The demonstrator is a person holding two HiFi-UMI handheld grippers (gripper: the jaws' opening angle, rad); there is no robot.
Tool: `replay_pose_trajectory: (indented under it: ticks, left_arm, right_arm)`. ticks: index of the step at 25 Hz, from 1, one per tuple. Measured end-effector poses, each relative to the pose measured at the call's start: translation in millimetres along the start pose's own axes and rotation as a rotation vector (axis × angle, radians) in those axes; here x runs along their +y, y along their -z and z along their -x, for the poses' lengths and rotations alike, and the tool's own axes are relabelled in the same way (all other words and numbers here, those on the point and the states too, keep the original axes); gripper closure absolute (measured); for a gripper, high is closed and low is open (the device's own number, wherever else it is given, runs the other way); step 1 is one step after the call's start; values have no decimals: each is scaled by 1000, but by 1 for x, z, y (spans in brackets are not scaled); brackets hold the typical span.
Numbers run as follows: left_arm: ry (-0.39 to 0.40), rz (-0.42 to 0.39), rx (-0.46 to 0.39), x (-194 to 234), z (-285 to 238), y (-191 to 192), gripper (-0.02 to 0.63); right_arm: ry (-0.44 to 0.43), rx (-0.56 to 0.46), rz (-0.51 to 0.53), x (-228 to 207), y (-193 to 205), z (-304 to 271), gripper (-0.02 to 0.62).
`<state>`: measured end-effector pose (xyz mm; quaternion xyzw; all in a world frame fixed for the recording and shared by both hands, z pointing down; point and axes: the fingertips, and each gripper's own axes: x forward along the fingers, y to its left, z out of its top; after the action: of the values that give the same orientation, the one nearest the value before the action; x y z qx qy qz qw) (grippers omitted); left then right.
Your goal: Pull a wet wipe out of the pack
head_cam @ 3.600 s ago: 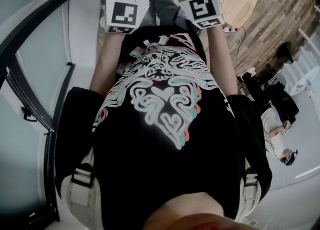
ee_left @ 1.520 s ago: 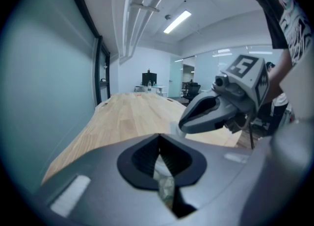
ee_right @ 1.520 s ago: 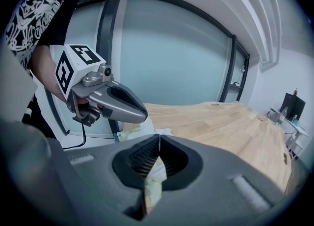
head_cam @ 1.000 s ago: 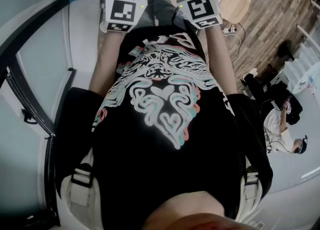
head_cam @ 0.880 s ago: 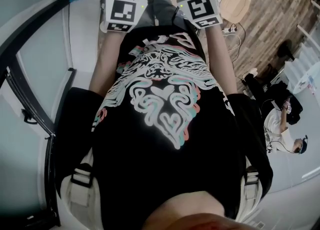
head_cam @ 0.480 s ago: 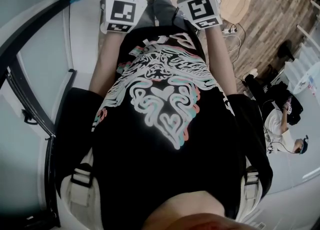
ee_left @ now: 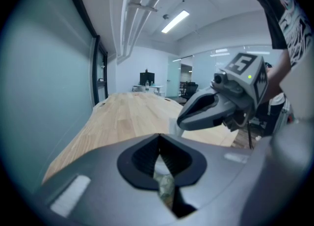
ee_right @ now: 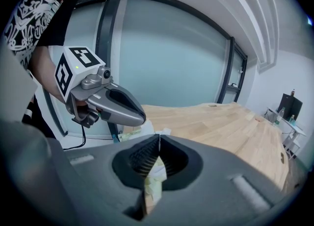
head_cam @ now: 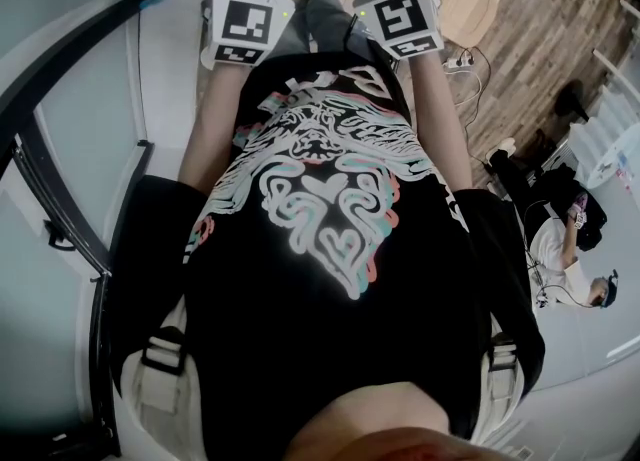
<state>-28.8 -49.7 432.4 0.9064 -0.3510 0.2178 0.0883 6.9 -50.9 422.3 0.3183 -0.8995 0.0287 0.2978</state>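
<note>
In the head view only the marker cubes of my left gripper and right gripper show at the top edge, held in front of the person's chest; the jaws lie beyond the frame. In the left gripper view my left gripper has its jaws met at the tips, with the right gripper hanging beside it, also shut. From the right gripper view, my right gripper is shut. A pale white and green wipe pack lies on the wooden table below the left gripper. Neither gripper touches it.
The long wooden table runs away from me along a glass wall with dark frames. The person's black printed shirt fills the head view. Another person sits on the floor far to the right.
</note>
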Motion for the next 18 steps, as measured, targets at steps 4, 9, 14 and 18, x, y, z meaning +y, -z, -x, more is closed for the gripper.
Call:
replay_pose_trajectory:
  ticks: [4, 9, 14, 18]
  left_arm:
    - [2, -2, 2, -1, 1, -1, 617]
    - [8, -5, 8, -2, 0, -1, 617]
    - [12, 1, 10, -3, -1, 1, 617]
    - [17, -3, 16, -6, 0, 5, 617]
  right_arm:
    - [-2, -1, 0, 2, -1, 2, 593]
    - [3, -19, -31, -1, -6, 4, 593]
    - [15, -25, -27, -5, -6, 6, 594]
    - [26, -20, -31, -7, -3, 7, 593]
